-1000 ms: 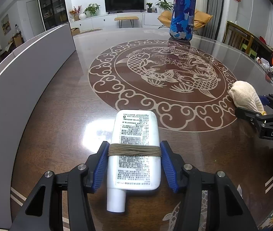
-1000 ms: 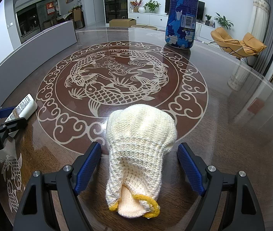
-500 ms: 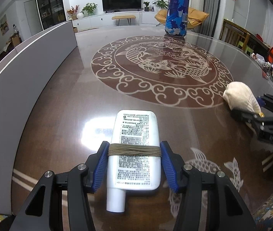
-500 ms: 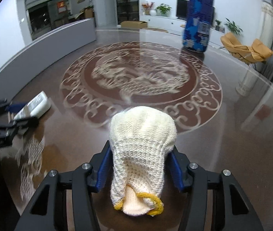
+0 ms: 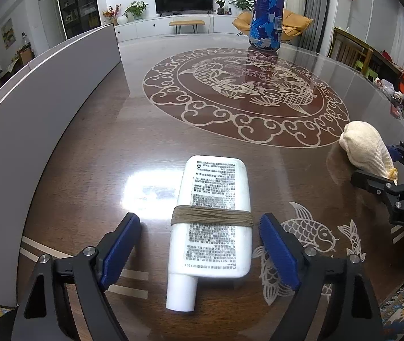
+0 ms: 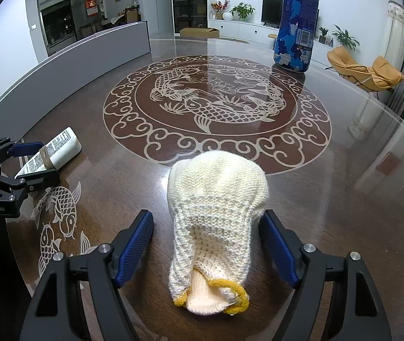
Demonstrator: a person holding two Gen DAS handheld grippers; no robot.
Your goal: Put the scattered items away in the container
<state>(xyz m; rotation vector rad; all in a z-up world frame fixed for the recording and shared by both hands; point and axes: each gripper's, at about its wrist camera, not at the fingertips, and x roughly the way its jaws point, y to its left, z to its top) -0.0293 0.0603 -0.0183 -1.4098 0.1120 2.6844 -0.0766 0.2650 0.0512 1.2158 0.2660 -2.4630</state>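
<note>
Left wrist view: the left gripper (image 5: 199,244) has its jaws spread wide, nothing gripped — gaps show on both sides of the white bottle (image 5: 214,216). The bottle lies flat on the table (image 5: 88,147), label up, cap end toward the camera, between the blue pads (image 5: 122,244). A brown cord band (image 5: 212,217) is wrapped round its middle. It looks like rigid-ish plastic w/ a smooth, probably slick skin, likely light to moderate in weight. Best hold is prob. across the flat sides right at the cord band, where the wrap should add friction; the round cap end would likely roll out of the jaws. The blue patterned container (image 5: 267,11) stands upright at the far edge of the table, well apart. The knit glove (image 5: 367,149) shows at far right, inside the other gripper.

Right wrist view: the right gripper (image 6: 206,247) is likewise spread apart w/ nothing clamped — the cream knit glove (image 6: 216,213) lies between its pads (image 6: 135,244), yellow-trimmed cuff toward the camera. The right pad sits just beside the knit; I can't tell if it touches. Soft, light, squashy, not fragile — it'll compress a lot, so jaws need to close well in. Grab the bunched narrower part near the cuff rather than the bulging end. The container (image 6: 297,22) is far ahead to the right.
</note>
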